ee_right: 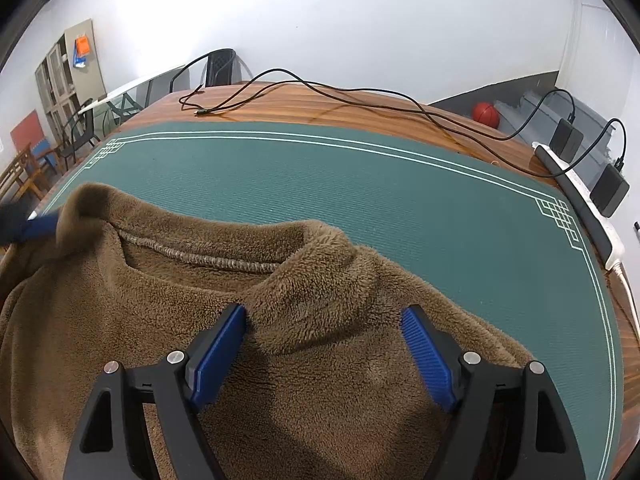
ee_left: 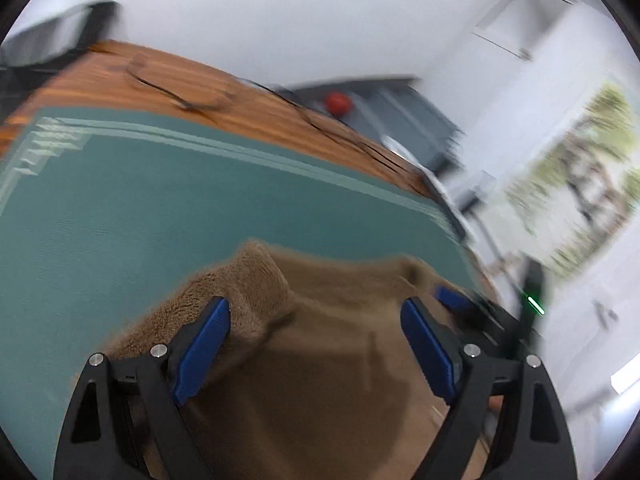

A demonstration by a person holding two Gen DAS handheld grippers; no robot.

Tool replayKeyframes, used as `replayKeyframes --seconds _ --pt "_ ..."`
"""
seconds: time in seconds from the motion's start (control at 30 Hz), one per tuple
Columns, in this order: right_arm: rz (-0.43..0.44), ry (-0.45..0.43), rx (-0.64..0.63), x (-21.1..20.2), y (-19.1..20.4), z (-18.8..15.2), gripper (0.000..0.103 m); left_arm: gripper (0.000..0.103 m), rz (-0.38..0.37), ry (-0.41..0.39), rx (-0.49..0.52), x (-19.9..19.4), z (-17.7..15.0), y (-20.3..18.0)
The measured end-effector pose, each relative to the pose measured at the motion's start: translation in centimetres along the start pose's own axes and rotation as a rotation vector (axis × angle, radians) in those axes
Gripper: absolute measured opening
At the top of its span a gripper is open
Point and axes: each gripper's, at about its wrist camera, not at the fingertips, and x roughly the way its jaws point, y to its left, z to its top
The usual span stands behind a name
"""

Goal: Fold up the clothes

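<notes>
A brown fleece garment lies on a green mat, collar toward the far side. My right gripper is open, its blue fingers straddling the right end of the collar just above the fleece. My left gripper is open over the left end of the collar of the same garment; that view is motion-blurred. The left gripper's blue fingertip also shows at the left edge of the right wrist view, against the collar's left corner.
The mat lies on a wooden table. Black cables trail across the far wood. A white power strip with black adapters lies at the right edge. Chairs, a cabinet and an orange ball stand beyond.
</notes>
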Motion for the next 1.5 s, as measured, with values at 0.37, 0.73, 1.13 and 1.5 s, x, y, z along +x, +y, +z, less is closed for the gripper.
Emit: replayKeyframes --seconds 0.37,0.73,1.13,1.5 --pt "0.000 0.002 0.006 -0.1 -0.3 -0.1 0.085 0.090 -0.031 -0.004 -0.035 -3.5 -1.0 1.1" --pt "-0.006 0.003 0.005 -0.2 -0.3 -0.1 0.086 0.090 -0.086 0.067 0.134 -3.8 -3.2 -3.8" --pt "-0.013 -0.002 0.002 -0.2 -0.1 -0.1 0.086 0.090 0.030 0.129 -0.053 4.1 -0.4 0.4" --pt "-0.017 -0.002 0.004 -0.2 -0.1 0.0 0.086 0.098 -0.143 0.082 -0.278 3.9 1.2 1.4"
